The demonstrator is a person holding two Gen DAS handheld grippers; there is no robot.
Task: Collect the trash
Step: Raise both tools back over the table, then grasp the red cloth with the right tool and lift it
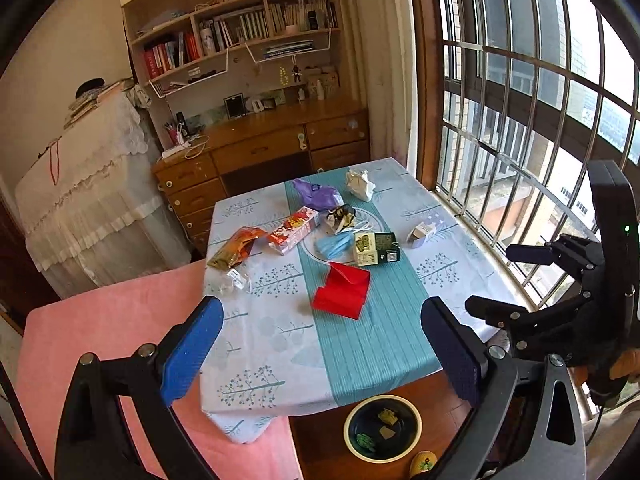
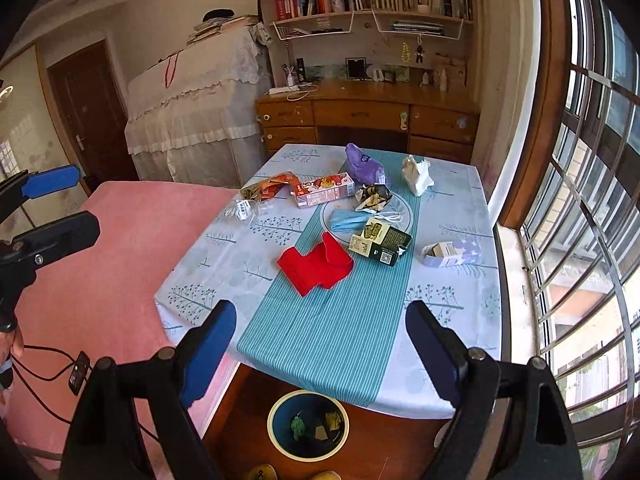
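Left gripper (image 1: 322, 354): your jaws stand wide apart and hold nothing; they frame the near edge of the table from the lower centre of the left wrist view.

Right gripper (image 2: 320, 350): likewise spread wide and empty, hovering at lower centre of the right wrist view, above the table's near edge.

Trash: all of it lies ahead of both claws, at mid-frame on the tablecloth (image 2: 452, 320). Nearest is the red paper (image 2: 316, 266); beyond it the green carton (image 2: 380, 242), the blue face mask (image 2: 346, 222), the pink box (image 2: 324, 194), the orange wrapper (image 2: 272, 186), the purple bag (image 2: 362, 166), the white crumpled paper (image 2: 416, 176) and a small lilac box (image 2: 454, 256) toward the right.

Bin (image 2: 308, 424): a round, dark-lined pail on the floor at bottom centre, below the table edge, with a few scraps already in it.

Key relation: the red paper lies straight ahead and a little left of centre in your right view, its long axis running from upper right to lower left. In the left view it sits almost dead centre between the fingers. Neither claw is clearly nearer; judge either as able to reach it.

View difference: the left wrist view shows the right gripper (image 1: 516, 280) at the right edge, over the window side of the table. The right wrist view shows the left gripper (image 2: 56, 204) at far left over the pink cover (image 2: 100, 280), plus a trailing cable and the door, which the left view lacks.

Risk (judged): thin paper lying flat may slip from the pads.
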